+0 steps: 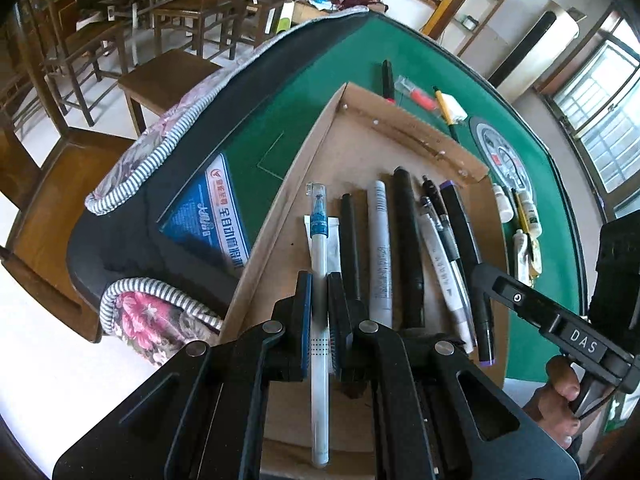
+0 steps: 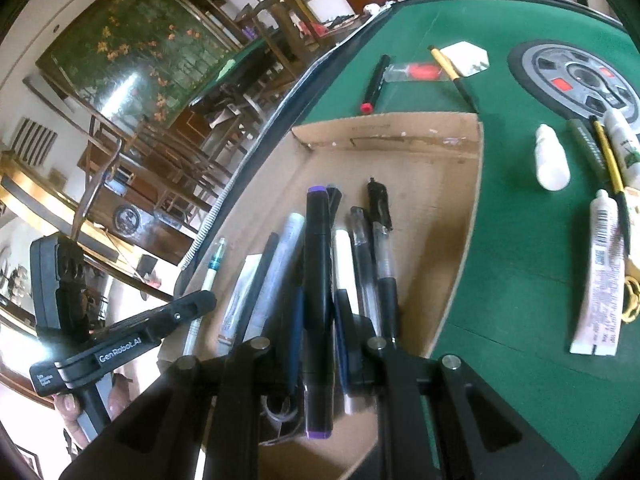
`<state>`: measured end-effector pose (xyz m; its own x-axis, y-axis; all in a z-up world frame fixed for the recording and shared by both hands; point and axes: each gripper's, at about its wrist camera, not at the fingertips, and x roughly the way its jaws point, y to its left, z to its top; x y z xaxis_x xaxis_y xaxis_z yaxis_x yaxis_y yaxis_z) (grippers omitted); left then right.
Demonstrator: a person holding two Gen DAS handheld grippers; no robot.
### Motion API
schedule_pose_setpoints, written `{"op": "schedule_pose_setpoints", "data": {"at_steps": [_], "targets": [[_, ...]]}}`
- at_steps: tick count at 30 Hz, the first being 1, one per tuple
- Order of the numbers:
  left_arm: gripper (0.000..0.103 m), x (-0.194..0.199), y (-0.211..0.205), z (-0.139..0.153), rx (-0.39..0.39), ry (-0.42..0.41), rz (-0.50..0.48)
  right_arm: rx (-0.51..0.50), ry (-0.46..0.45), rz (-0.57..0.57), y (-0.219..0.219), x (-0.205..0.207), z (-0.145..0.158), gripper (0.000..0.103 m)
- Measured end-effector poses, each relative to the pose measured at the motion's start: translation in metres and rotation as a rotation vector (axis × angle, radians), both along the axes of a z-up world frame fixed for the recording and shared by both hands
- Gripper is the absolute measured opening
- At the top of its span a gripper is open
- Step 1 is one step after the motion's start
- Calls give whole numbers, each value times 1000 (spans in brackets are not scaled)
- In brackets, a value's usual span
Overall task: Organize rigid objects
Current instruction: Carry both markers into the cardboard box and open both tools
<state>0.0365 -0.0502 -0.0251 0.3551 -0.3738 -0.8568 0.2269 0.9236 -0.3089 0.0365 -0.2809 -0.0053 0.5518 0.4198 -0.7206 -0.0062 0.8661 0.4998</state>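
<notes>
- A white pen with a teal cap (image 1: 319,280) lies lengthwise at the left end of a row of pens inside a shallow cardboard box (image 1: 416,136); the left gripper (image 1: 319,304) is closed around its barrel.
- A black marker with purple ends (image 2: 318,280) lies in the same row, and the right gripper (image 2: 318,332) has its fingers pressed on both sides of it.
- Between those two lie a black pen, a grey printed marker (image 1: 379,248), a thick black marker (image 1: 408,240) and clear gel pens.
- The box sits on a green felt table (image 2: 520,260).
- Outside the box, on the felt, lie a red-tipped black pen (image 2: 374,84), a white dropper bottle (image 2: 551,158) and a white tube (image 2: 600,276).
</notes>
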Motion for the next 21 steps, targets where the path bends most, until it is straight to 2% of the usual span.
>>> {"op": "schedule_pose_setpoints", "data": {"at_steps": [7, 16, 19, 21], "targets": [[7, 13, -8, -9, 55, 12, -22, -30, 27, -2, 6, 7, -5, 14], [7, 22, -11, -8, 84, -14, -38, -105, 31, -16, 15, 14, -1, 14], [7, 21, -14, -8, 124, -43, -57, -125, 44, -25, 18, 18, -3, 14], [7, 21, -13, -8, 117, -42, -60, -136, 42, -30, 19, 18, -4, 14]]}}
